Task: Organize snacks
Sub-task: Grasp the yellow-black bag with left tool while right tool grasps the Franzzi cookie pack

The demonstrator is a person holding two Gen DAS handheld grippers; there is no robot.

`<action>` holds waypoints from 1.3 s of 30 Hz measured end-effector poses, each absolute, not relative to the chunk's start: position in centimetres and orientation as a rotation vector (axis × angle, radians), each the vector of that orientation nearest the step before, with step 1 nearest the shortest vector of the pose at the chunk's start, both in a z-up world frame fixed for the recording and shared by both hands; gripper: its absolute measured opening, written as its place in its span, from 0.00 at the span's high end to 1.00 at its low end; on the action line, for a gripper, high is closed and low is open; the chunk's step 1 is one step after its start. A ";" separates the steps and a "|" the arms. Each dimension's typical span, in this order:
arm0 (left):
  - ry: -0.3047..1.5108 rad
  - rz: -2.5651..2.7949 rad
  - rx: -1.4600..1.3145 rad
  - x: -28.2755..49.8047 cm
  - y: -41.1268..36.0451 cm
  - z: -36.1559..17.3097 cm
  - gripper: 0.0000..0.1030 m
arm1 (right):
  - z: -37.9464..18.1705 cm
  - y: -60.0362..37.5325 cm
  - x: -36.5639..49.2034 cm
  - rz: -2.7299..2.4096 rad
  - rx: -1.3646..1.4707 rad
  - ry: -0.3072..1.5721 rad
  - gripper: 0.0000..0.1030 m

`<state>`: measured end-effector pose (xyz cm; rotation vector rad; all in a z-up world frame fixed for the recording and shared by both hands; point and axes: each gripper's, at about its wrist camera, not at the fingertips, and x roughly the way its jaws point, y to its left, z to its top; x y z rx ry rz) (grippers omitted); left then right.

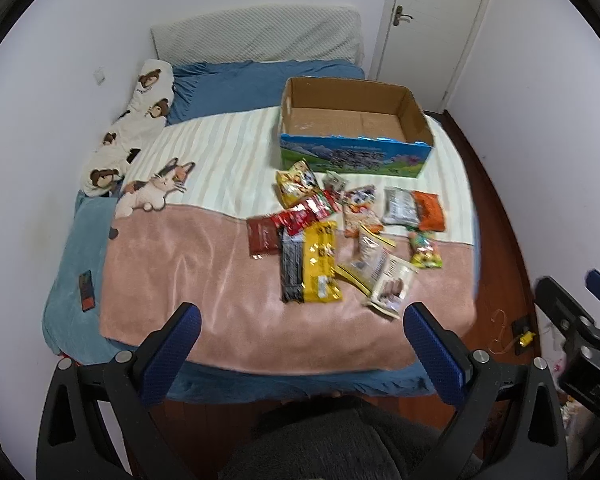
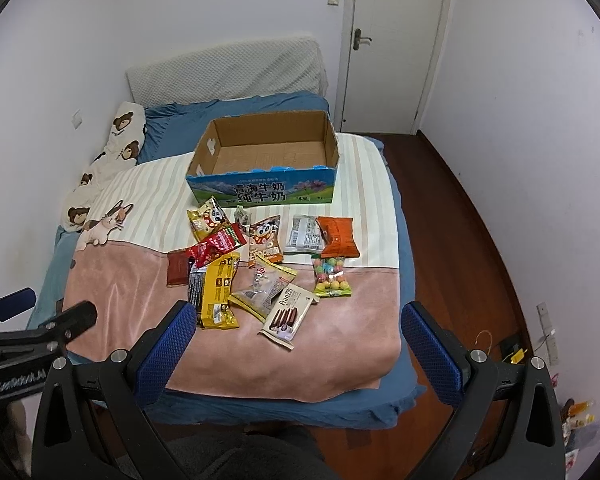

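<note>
Several snack packets lie on the bed blanket in front of an open, empty cardboard box [image 1: 352, 128] [image 2: 266, 158] with a blue printed side. Among them are a yellow bag [image 1: 320, 266] [image 2: 218, 294], a white Franzzi wafer pack [image 1: 392, 286] [image 2: 288, 314], an orange bag [image 1: 430, 210] [image 2: 338, 236] and a candy bag [image 2: 332, 276]. My left gripper [image 1: 300, 316] is open and empty, above the bed's near edge. My right gripper [image 2: 298, 316] is open and empty, held short of the packets.
A pink and striped blanket [image 1: 204, 280] [image 2: 340, 340] covers the bed. A bear-print pillow [image 1: 136, 120] lies at the left wall. A dark phone-like object [image 1: 87, 290] lies on the bed's left edge. A white door [image 2: 396, 40] and wooden floor [image 2: 460, 216] are to the right.
</note>
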<state>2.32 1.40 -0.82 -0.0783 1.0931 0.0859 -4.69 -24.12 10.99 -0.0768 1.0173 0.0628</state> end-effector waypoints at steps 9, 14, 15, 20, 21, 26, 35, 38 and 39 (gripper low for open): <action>1.240 0.143 -0.025 10.7 3.4 -10.8 0.00 | -0.4 -26.8 2.6 0.011 0.090 1.215 0.00; 1.417 0.102 -0.022 15.2 3.8 -19.0 0.00 | -9.7 -27.8 6.1 -0.001 0.200 1.353 0.01; 1.459 0.086 -0.039 16.1 3.8 -20.8 0.00 | -11.5 -27.8 6.8 -0.001 0.221 1.385 0.01; 1.575 0.055 -0.104 18.7 3.9 -27.4 0.00 | -17.4 -27.2 8.0 -0.009 0.273 1.481 0.04; 1.593 0.056 -0.123 19.2 4.0 -28.5 0.00 | -18.3 -27.2 8.1 -0.010 0.292 1.499 0.04; 1.633 0.047 -0.178 20.9 4.2 -32.2 0.00 | -21.7 -26.9 8.9 -0.032 0.326 1.534 0.07; 1.591 -0.002 -0.196 21.9 3.2 -33.5 0.13 | -26.9 -25.9 10.5 -0.047 0.361 1.613 0.28; 1.572 -0.018 -0.177 20.8 3.4 -33.6 0.16 | -27.3 -25.4 10.4 -0.025 0.332 1.624 0.44; 1.581 -0.022 -0.167 19.8 3.5 -33.4 0.16 | -27.4 -25.3 10.3 -0.019 0.317 1.629 0.44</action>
